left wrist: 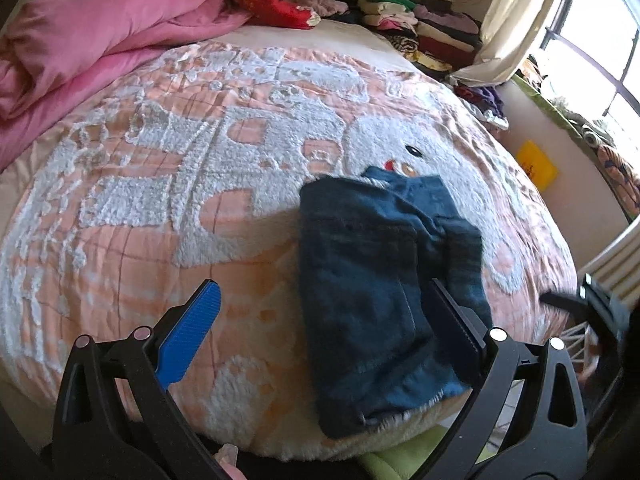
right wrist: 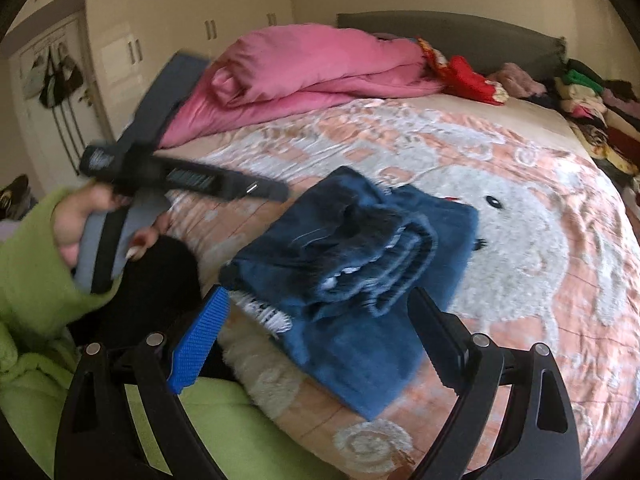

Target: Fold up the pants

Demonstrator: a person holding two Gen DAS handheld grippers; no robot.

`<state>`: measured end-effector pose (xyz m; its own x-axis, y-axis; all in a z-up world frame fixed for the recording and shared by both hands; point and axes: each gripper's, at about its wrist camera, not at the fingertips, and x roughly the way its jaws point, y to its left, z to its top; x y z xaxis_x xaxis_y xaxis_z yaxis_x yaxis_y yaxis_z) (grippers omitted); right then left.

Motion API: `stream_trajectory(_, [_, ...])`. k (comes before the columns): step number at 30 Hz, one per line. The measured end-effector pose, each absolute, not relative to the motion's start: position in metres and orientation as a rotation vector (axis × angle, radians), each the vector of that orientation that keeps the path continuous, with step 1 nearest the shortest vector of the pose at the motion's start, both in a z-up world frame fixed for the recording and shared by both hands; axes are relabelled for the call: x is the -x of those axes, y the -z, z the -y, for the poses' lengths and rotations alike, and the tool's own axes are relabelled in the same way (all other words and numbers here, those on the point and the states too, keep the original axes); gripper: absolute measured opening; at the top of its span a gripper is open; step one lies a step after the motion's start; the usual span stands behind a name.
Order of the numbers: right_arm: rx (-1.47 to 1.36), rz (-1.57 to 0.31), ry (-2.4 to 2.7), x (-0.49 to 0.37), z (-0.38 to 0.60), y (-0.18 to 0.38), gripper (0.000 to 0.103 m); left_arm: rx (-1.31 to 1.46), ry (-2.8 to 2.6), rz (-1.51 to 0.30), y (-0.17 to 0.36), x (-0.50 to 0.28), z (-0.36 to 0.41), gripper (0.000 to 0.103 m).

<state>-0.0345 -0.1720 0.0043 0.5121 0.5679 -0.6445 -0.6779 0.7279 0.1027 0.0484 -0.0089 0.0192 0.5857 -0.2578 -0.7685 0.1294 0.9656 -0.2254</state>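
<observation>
Folded pants (left wrist: 384, 280) lie on the patterned bed (left wrist: 160, 208); both grippers' jaws gape, holding nothing.

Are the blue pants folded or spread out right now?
Folded: the pants lie as a compact stack on the bedspread, layered edges showing.

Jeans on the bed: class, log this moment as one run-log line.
task: fold pants | jeans: folded, on bed | left gripper: open, empty | right gripper: open, empty
</observation>
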Motion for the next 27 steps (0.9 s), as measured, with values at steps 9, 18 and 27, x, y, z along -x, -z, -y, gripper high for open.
stream_trajectory(9, [0.346, -0.665, -0.876, 0.043, 0.126, 0.005, 0.071, 0.135, 0.325, -0.962, -0.014, -0.081, 0.025, 0.041])
stream_trajectory(18, [0.655, -0.625, -0.923, 0.043, 0.079, 0.031, 0.04, 0.065, 0.325, -1.005, 0.004, -0.094, 0.042, 0.042])
stream_trajectory(27, [0.624, -0.681, -1.07, 0.033, 0.062, 0.037, 0.009, 0.077, 0.328, -1.011, 0.008, -0.095, 0.039, 0.042])
